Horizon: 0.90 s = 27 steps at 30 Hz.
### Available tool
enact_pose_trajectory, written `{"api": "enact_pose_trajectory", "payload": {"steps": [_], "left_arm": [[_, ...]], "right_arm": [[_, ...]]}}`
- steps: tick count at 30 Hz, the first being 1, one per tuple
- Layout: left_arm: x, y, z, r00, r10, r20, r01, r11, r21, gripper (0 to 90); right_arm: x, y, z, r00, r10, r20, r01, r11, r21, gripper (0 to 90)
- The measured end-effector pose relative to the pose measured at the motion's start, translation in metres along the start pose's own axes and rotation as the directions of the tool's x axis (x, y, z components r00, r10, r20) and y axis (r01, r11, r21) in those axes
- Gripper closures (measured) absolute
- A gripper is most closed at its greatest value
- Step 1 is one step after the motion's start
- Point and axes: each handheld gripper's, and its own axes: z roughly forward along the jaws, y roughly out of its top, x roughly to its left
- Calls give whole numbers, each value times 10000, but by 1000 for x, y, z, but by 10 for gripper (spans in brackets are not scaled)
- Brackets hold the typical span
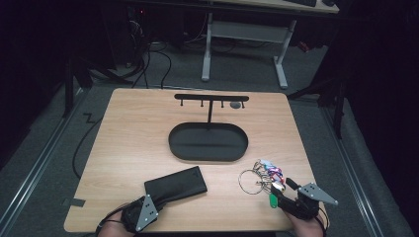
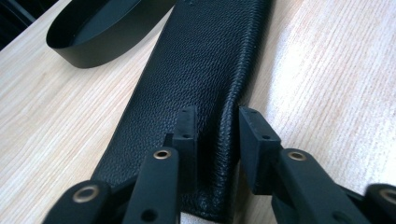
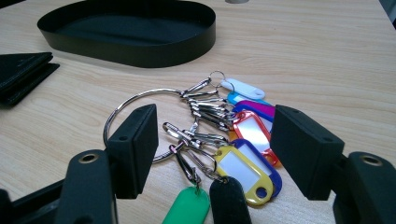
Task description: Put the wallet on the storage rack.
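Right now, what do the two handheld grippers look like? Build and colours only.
Both are matte black. The left gripper and right gripper each carry a grey three-cornered plate on top, with small dark holes. Their fingers are flat rectangular black blocks on black link arms, with brass-ringed pivot holes. A thin black cable loops beside the left one.

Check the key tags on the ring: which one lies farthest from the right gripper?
The white tag, at the far end of the fan, beyond the blue and purple ones. The green tag lies nearest the right gripper, whose jaws stand apart.
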Motion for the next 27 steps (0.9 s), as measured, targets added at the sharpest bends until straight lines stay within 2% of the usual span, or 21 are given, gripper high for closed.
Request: {"api": "enact_pose_trajectory", "payload": {"steps": [2, 7, 10, 17, 21, 27], "left_arm": [[-1, 1, 0, 10000, 26, -41, -26, 10000, 18, 749], [1, 3, -3, 9997, -230, -75, 229, 9996, -132, 777], [4, 6, -7, 9986, -524, -98, 519, 9977, -442, 795], [10, 9, -17, 9920, -1265, -15, 1256, 9865, -1047, 809], [12, 10, -23, 9889, -1480, 147, 1486, 9805, -1285, 811], [16, 12, -31, 9803, -1944, 349, 1975, 9660, -1668, 814]], "right_arm": [[-1, 0, 0, 10000, -7, -4, 7, 10000, -11, 327], [-2, 0, -2, 10000, 33, -27, -33, 10000, -81, 328], [-4, 0, -1, 10000, 93, -24, -93, 9999, -59, 328], [-3, 0, 0, 10000, 46, -55, -46, 10000, -33, 329], [-2, 0, 0, 10000, 37, -67, -37, 10000, -13, 329], [-1, 0, 1, 10000, -5, -95, 5, 10000, 22, 331]]}}
